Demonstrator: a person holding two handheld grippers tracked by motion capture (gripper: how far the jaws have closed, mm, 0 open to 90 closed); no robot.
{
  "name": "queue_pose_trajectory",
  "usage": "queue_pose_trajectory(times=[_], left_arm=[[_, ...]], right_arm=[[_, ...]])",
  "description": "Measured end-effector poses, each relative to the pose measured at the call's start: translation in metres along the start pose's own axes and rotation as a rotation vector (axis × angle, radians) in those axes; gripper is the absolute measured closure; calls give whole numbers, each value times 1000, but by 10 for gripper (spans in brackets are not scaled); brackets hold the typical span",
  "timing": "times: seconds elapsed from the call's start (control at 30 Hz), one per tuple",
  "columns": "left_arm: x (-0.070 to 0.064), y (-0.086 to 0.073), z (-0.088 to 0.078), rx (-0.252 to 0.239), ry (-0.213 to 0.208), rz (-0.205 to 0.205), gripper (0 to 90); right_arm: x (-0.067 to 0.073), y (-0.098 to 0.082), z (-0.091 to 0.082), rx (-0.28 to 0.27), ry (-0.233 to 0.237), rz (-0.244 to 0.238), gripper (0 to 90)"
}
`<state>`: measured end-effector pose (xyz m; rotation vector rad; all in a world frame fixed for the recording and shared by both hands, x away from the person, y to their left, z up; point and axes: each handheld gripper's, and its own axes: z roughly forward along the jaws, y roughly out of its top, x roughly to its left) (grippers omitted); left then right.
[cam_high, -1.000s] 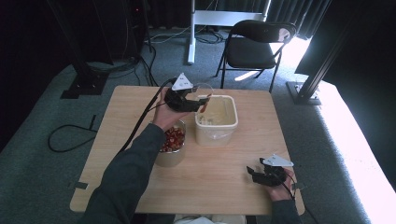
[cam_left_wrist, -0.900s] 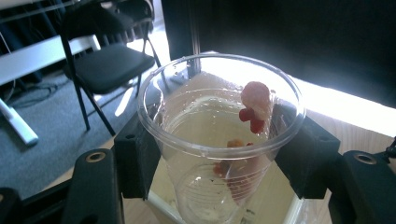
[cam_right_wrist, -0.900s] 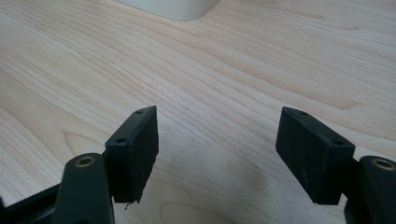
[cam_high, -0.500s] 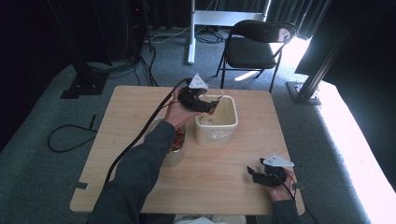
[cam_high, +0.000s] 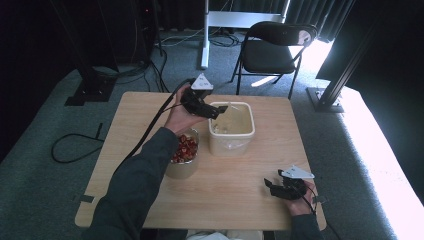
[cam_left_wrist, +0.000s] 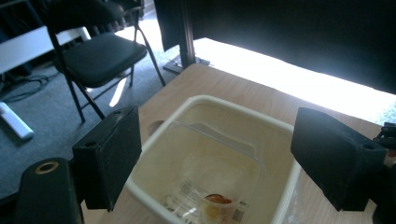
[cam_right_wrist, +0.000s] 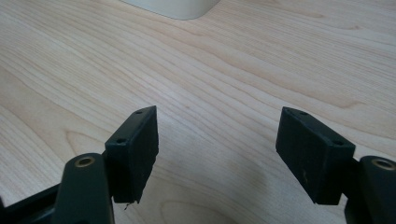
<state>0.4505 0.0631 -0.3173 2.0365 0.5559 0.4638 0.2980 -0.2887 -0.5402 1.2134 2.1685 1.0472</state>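
Note:
A white square tub (cam_high: 231, 145) stands mid-table; in the left gripper view one small red piece (cam_left_wrist: 218, 199) lies on the floor of the tub (cam_left_wrist: 154, 140). Left of it stands a glass bowl (cam_high: 181, 169) of small red pieces (cam_high: 185, 148). My left gripper (cam_high: 214, 112) hovers over the tub's left rim. Its jaws have just been opening and now stand wide apart, and the left gripper (cam_left_wrist: 224, 154) has nothing between them. My right gripper (cam_high: 270, 186) rests near the table's front right. In its own view the right gripper (cam_right_wrist: 217, 149) is open over bare wood.
The wooden table (cam_high: 135, 120) stands on grey carpet. A black folding chair (cam_high: 272, 50) is behind it, and cables (cam_high: 75, 145) trail on the floor to the left. A corner of the tub (cam_right_wrist: 177, 7) shows at the top of the right gripper view.
The left gripper reached right over the tub, opened its jaws, then drew back slightly left and up. The right gripper has not moved.

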Motion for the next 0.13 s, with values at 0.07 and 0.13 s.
queue_pose_trajectory(times=[0.07,0.13], left_arm=[[0,0,0,0,0,0,172],[6,0,-23,-30,32,-4,174]], right_arm=[[0,0,0,-1,1,-3,289],[0,0,2,10,5,1,281]])
